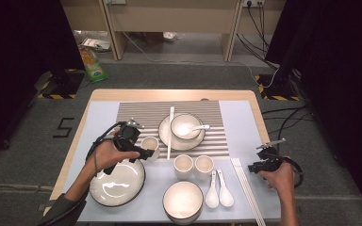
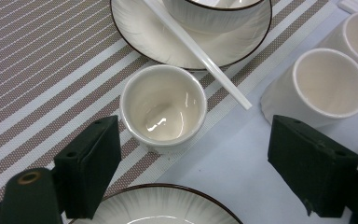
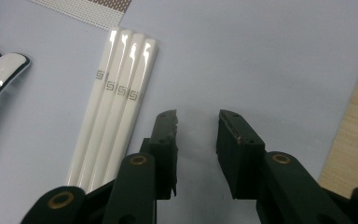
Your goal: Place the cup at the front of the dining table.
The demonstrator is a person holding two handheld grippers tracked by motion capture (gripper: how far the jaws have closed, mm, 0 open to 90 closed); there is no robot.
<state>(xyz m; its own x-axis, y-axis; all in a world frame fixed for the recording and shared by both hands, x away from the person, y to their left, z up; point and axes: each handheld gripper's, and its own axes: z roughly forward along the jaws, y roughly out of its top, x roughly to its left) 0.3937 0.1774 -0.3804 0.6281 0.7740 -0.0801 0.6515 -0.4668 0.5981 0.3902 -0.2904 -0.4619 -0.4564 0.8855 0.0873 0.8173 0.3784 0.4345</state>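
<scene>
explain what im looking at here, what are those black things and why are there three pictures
A person sits at a table holding a hand-operated tool in each hand; the black parts are its tongs. The wide picture comes from a camera above the table. The other two come from cameras riding on each tool, looking along the black jaws. The left tongs are open over a small cup on the striped mat, not gripping it. The right tongs are open and empty beside four white chopsticks. Plates, bowls, more cups and spoons are also laid out.
</scene>
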